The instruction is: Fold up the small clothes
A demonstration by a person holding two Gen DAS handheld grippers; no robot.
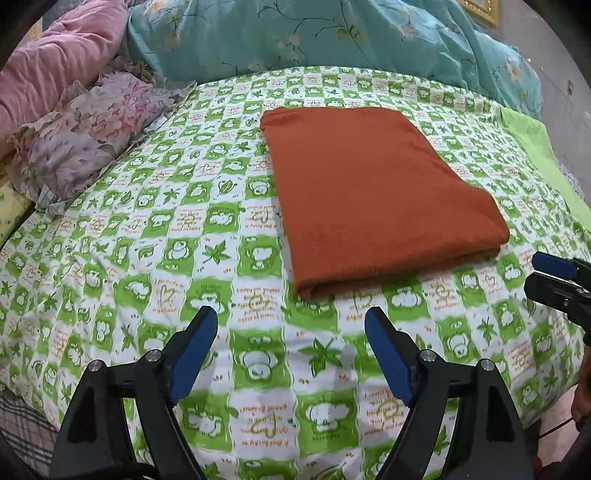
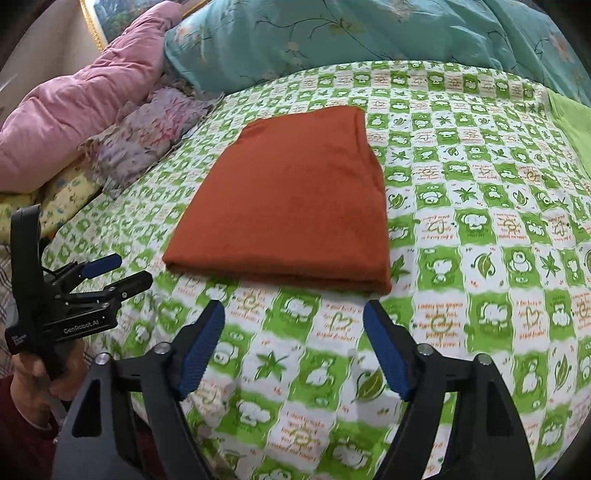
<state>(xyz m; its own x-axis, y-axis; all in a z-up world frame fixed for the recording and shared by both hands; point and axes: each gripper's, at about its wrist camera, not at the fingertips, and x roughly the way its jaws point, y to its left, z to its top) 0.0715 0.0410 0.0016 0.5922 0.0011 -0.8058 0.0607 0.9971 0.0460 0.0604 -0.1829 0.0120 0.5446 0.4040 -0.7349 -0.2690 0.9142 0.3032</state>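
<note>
Covering most of both views, the bed [image 1: 155, 236] wears a green-and-white checked sheet that gives a broad, flat place to work. Along its far side a teal floral quilt [image 1: 332, 33] and a pink quilt [image 1: 48, 70] are bunched up, with a ruffled floral pillow [image 1: 85, 140] beside them, all well apart from the middle, probably pushed back to leave room. On the open sheet lies the rust-orange garment [image 1: 369, 192], already a neat, layered rectangle with a thick folded edge facing the cameras; folding looks finished, or one more halving remains. Nearest the lens, the left hand-held gripper [image 1: 291, 328] hangs just short of that near edge with its blue pads spread wide and nothing between them. The right hand-held gripper [image 2: 293, 321] sits likewise, pads parted and empty, just before the garment's near right corner. Both seem placed to release or re-take that edge
</note>
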